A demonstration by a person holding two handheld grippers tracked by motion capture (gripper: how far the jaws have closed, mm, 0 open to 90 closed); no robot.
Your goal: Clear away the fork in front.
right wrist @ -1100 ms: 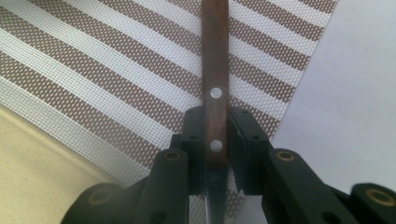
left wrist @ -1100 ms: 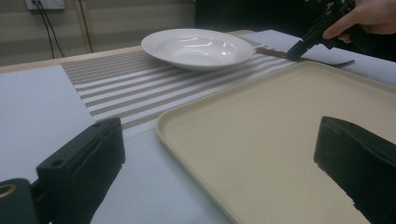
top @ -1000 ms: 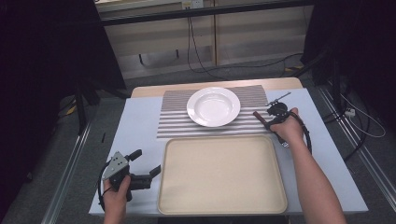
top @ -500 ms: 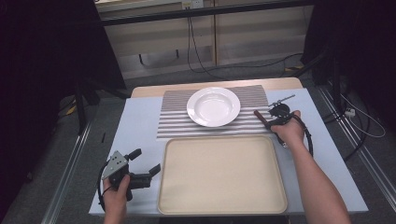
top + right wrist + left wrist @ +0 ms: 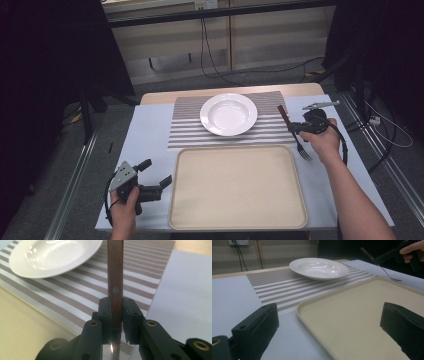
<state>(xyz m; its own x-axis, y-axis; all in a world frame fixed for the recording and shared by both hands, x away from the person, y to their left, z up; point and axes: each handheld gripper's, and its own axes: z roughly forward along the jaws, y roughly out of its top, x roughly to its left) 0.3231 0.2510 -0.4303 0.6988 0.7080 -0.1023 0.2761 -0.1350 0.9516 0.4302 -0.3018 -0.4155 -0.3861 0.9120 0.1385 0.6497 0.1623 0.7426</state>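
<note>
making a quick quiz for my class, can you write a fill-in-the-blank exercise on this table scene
1. The right gripper is shut on the wooden handle of a ____.
2. The white bowl stands on a ____ placemat.
3. The left gripper is ____, holding nothing, beside the beige tray.
4. Nothing lies in the ____.

Missing words: fork; striped; open; tray

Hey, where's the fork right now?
The fork is clamped in the right gripper, held at the right of the high view, just right of the white plate and beyond the tray's right corner.
</note>
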